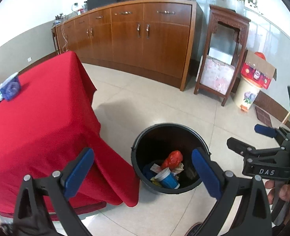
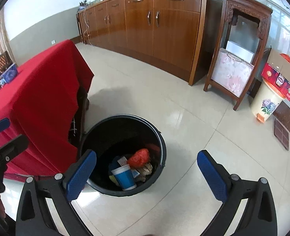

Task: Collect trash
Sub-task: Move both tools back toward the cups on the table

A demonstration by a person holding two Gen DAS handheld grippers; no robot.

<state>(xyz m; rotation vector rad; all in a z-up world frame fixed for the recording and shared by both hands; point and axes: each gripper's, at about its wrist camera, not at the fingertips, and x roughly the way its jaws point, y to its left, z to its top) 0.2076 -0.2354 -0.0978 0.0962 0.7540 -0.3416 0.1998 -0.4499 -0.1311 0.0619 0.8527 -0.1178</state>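
A black round trash bin stands on the tiled floor beside the red-clothed table. Inside it lie a blue paper cup, a red wrapper and crumpled paper. My left gripper hovers open above the bin's near rim, nothing between its blue pads. In the right wrist view the bin holds the same cup and red wrapper. My right gripper is open and empty above the bin's right side. The right gripper also shows at the right edge of the left view.
A blue box sits at the table's far left edge. A long wooden sideboard runs along the back. A dark wooden stand and a cream flowered bin with a cardboard box on top stand at the right.
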